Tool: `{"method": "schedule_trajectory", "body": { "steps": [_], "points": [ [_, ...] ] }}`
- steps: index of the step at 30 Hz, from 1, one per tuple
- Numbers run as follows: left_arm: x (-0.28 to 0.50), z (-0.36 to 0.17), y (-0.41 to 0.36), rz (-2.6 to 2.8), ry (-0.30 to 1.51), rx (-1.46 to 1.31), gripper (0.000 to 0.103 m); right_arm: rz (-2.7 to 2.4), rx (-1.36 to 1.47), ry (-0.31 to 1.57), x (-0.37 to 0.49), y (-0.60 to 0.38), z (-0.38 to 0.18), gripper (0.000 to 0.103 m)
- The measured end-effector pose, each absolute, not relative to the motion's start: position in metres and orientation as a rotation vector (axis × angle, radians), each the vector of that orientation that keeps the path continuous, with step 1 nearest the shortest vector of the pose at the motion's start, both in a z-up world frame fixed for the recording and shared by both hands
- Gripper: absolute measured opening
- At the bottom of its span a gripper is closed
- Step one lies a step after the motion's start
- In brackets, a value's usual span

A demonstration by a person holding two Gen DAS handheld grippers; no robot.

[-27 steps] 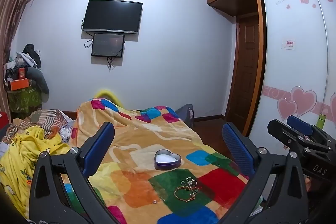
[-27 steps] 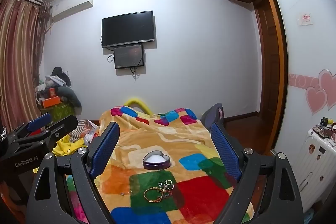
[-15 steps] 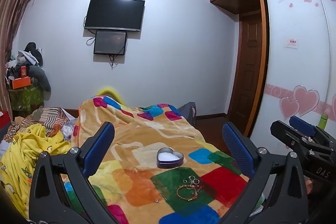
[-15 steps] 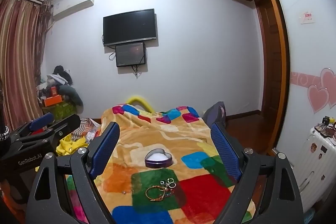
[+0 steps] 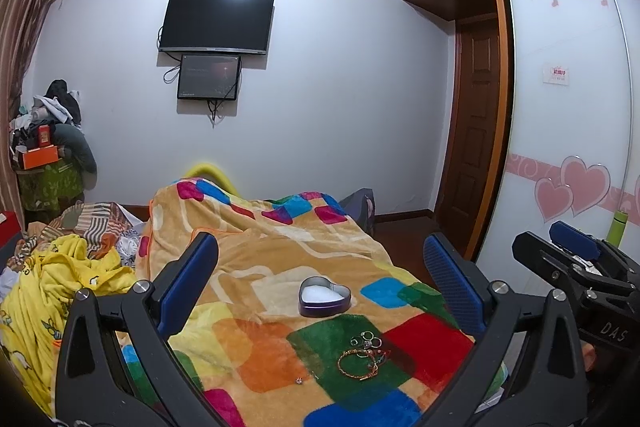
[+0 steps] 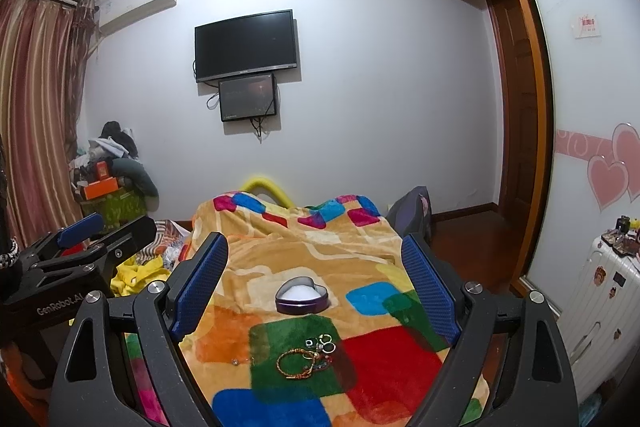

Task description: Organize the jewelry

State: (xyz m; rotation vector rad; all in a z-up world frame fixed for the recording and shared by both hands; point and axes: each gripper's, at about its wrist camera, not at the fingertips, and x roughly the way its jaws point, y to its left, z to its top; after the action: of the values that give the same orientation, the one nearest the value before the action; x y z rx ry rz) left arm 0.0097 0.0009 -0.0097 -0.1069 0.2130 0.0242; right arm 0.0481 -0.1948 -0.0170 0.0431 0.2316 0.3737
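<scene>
A purple heart-shaped tin [image 5: 324,301] with a white lining sits open on the colourful blanket [image 5: 264,259]; it also shows in the right wrist view [image 6: 301,295]. In front of it, on a green patch, lie a gold-and-red bracelet [image 5: 357,364] [image 6: 296,363], several small rings [image 5: 366,338] [image 6: 321,342] and a tiny stud [image 5: 299,381] [image 6: 235,361]. My left gripper [image 5: 320,287] is open and empty, held above the bed short of the jewelry. My right gripper [image 6: 314,287] is open and empty, beside it.
A yellow cloth [image 5: 52,283] and striped bedding lie left of the blanket. A cluttered stand [image 5: 48,163] is in the far left corner. A wardrobe with heart stickers [image 5: 568,147] and a wooden door [image 5: 476,147] are on the right. A white suitcase [image 6: 600,291] stands at the right.
Both grippers have tilted down and eased slightly toward the bed, so the tin and jewelry sit a little higher and larger in view. Both stay open.
</scene>
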Motion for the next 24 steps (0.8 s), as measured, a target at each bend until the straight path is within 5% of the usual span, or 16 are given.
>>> {"method": "schedule_trajectory", "body": {
  "steps": [24],
  "points": [
    [0.0142, -0.0105, 0.0011, 0.026, 0.227, -0.111, 0.103, 0.375, 0.045, 0.245, 0.0517, -0.1961, -0.0154, 0.087]
  ]
}}
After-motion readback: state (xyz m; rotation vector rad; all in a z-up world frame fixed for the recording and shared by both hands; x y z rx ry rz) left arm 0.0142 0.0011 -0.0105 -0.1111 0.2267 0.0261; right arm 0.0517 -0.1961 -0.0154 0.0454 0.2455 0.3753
